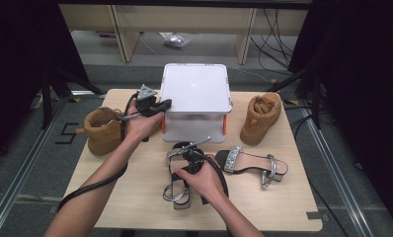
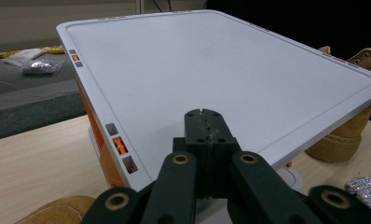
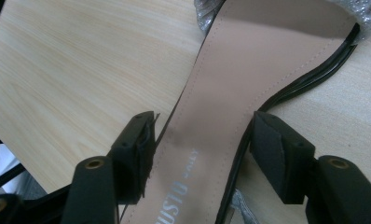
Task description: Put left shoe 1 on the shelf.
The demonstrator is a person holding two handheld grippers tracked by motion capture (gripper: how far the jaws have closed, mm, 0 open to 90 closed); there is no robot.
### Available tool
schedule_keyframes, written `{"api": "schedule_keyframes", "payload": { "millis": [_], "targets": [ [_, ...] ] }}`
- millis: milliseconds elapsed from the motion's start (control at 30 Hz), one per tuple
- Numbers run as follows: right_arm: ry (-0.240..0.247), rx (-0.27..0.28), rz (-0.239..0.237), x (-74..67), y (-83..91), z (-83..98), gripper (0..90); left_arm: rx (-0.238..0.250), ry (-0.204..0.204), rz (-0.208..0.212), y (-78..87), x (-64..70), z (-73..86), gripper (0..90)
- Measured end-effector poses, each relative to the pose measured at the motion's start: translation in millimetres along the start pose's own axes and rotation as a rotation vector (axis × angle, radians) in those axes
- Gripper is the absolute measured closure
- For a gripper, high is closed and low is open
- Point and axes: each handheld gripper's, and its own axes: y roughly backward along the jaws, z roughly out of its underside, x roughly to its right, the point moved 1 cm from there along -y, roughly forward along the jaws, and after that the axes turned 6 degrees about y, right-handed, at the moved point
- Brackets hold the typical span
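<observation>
A black sandal with a beige insole (image 3: 249, 70) lies on the wooden table (image 1: 135, 197) near the front centre (image 1: 177, 195). My right gripper (image 3: 204, 140) hangs over it, open. One jaw stands on each side of the insole, and the pads are not pressing on it. In the high view the right gripper (image 1: 183, 163) sits just in front of the white box (image 1: 194, 91). My left gripper (image 2: 203, 114) is shut with nothing in it. Its tip hovers over the near left edge of the white box lid (image 2: 211, 70), where the left gripper (image 1: 162, 104) shows from above.
A second sandal (image 1: 249, 160) with a glittery strap lies right of my right hand. One tan boot (image 1: 103, 131) stands left of the box and another tan boot (image 1: 261, 118) to its right. Cables and a foil bag (image 1: 177, 41) lie on the floor behind.
</observation>
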Motion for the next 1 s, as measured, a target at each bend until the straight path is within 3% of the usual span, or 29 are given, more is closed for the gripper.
{"api": "schedule_keyframes", "payload": {
  "millis": [133, 267, 300, 467, 500, 567, 600, 633, 667, 700, 767, 1000],
  "targets": [
    [-0.026, -0.029, 0.037, -3.4, -3.7, -2.2, 39.2, -0.007, -0.007, -0.006, -1.2, -1.0, -1.5, 88.9],
    [-0.047, -0.043, 0.045, -5.0, -7.6, -3.5, 35.0, -0.011, -0.011, -0.008, -1.7, -0.4, -1.9, 88.8],
    [-0.118, -0.081, 0.035, -10.5, -8.6, -4.2, 32.9, -0.011, -0.012, -0.006, -1.8, -0.1, -2.0, 88.7],
    [-0.081, -0.108, 0.069, -11.1, -12.4, -7.8, 30.8, -0.017, -0.013, -0.006, -2.2, -0.1, -2.7, 88.5],
    [-0.095, -0.112, 0.081, -11.9, -12.8, -8.6, 30.5, -0.021, -0.015, -0.009, -2.3, 0.0, -3.0, 88.4],
    [-0.046, -0.112, 0.091, -7.4, -17.1, -9.3, 30.2, -0.020, -0.015, -0.009, -3.0, 0.3, -3.1, 88.3],
    [-0.101, -0.153, 0.066, -9.8, -19.9, -9.0, 28.8, -0.020, -0.013, -0.007, -3.1, 0.4, -3.2, 88.3],
    [-0.100, -0.148, 0.069, -9.6, -22.8, -8.3, 29.7, -0.020, -0.010, -0.007, -3.4, 0.5, -3.4, 88.3],
    [-0.064, -0.149, 0.067, -7.3, -24.4, -8.0, 30.3, -0.022, -0.009, -0.007, -3.4, 0.5, -3.8, 88.2],
    [-0.119, -0.164, 0.042, -9.8, -25.0, -7.8, 30.9, -0.024, -0.011, -0.007, -3.7, 0.4, -4.2, 88.2],
    [-0.121, -0.174, 0.032, -7.4, -23.7, -8.5, 32.5, -0.030, -0.014, -0.010, -4.1, 0.3, -5.0, 88.2],
    [-0.037, -0.219, 0.088, 5.1, -6.3, -3.5, 42.3, -0.029, -0.013, -0.015, -4.0, 0.0, -4.8, 88.2]
  ]
}}
